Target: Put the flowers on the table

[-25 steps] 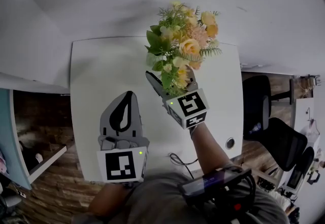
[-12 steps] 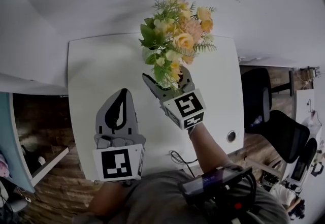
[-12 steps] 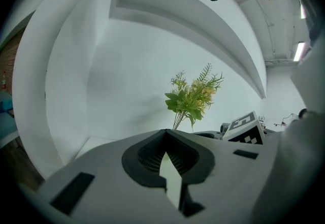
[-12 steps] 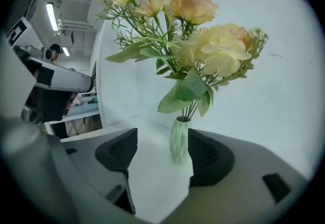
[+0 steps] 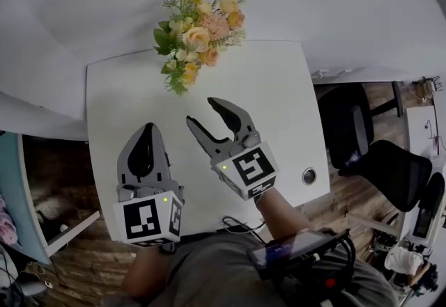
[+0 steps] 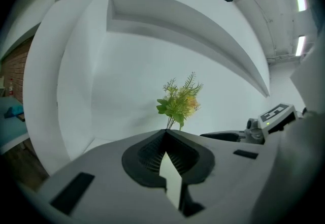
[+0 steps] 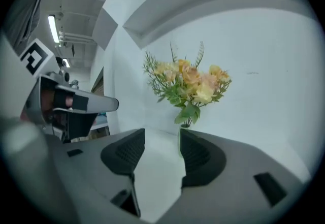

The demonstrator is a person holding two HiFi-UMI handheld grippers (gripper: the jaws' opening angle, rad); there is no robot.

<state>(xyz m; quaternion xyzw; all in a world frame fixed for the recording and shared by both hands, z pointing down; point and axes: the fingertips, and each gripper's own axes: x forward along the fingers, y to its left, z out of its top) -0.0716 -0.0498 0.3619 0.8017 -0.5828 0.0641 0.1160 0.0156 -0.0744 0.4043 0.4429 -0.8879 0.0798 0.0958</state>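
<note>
The flowers [image 5: 197, 30] stand upright on the white table [image 5: 279, 104], at its far edge close to the white wall [image 5: 104, 6]. It is a bunch of peach, yellow and pink blooms with green leaves. Neither pair of tongs touches them.

My right tongs [image 5: 203, 112] hover above the middle of the table, pointing towards the bunch. Their jaws stand apart with only bare tabletop between them, though they have just been closing a little. In the right gripper view the flowers [image 7: 190, 83] rise beyond the gap of the tongs [image 7: 161, 136], nearer my right-hand jaw, and the foot of the stems is partly hidden behind that jaw.

My left tongs [image 5: 143, 138] are closed, tips together and holding nothing. They hang over the table's near left part, beside the right tongs. In the left gripper view the bunch [image 6: 179, 103] shows small, straight beyond the joined tips [image 6: 166, 131].

A round grommet [image 5: 309, 175] sits in the table near its right corner, and a black office chair [image 5: 362, 152] stands off that side.
</note>
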